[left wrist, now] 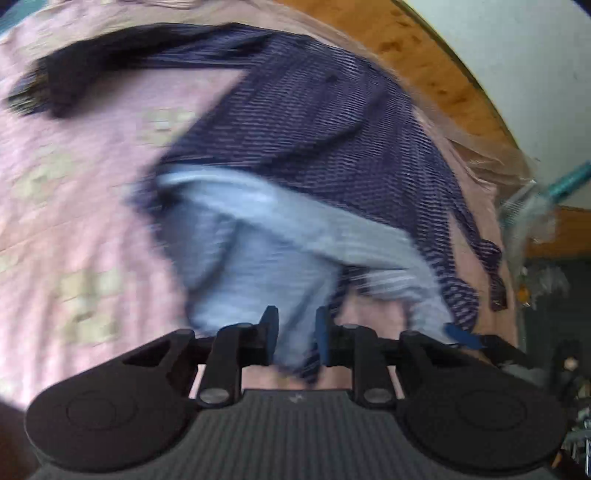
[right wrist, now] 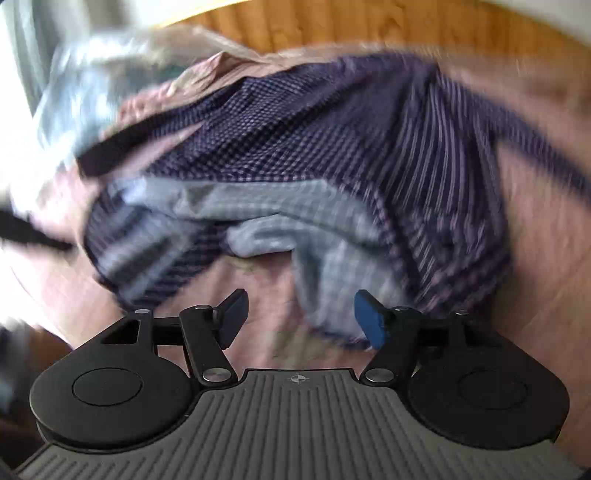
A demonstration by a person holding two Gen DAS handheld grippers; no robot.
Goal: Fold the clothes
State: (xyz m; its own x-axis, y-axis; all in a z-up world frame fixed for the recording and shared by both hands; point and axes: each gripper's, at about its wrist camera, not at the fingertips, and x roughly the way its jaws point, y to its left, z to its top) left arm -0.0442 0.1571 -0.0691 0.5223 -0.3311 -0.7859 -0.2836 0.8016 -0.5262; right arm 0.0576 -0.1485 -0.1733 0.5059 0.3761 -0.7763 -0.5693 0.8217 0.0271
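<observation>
A dark blue checked shirt (left wrist: pixel 314 122) lies spread on a pink bedsheet (left wrist: pixel 81 206), its sleeve stretched to the far left. Its near part is turned back and shows the pale inside (left wrist: pixel 258 251). My left gripper (left wrist: pixel 295 332) is narrowly shut on a bunch of this pale cloth, which fills the gap between the pads and hangs below them. In the right wrist view the same shirt (right wrist: pixel 332 129) fills the middle. My right gripper (right wrist: pixel 303 321) stands wide open over the sheet, its right fingertip (right wrist: pixel 369 321) beside the shirt's pale hem, with nothing gripped. Both views are blurred.
A wooden bed frame (left wrist: pixel 436 62) runs along the far edge of the bedsheet, also seen as the bed frame (right wrist: pixel 369 26). Crumpled clear plastic (left wrist: pixel 524 214) lies at the bed's right end. A white wall (left wrist: pixel 535 55) stands behind.
</observation>
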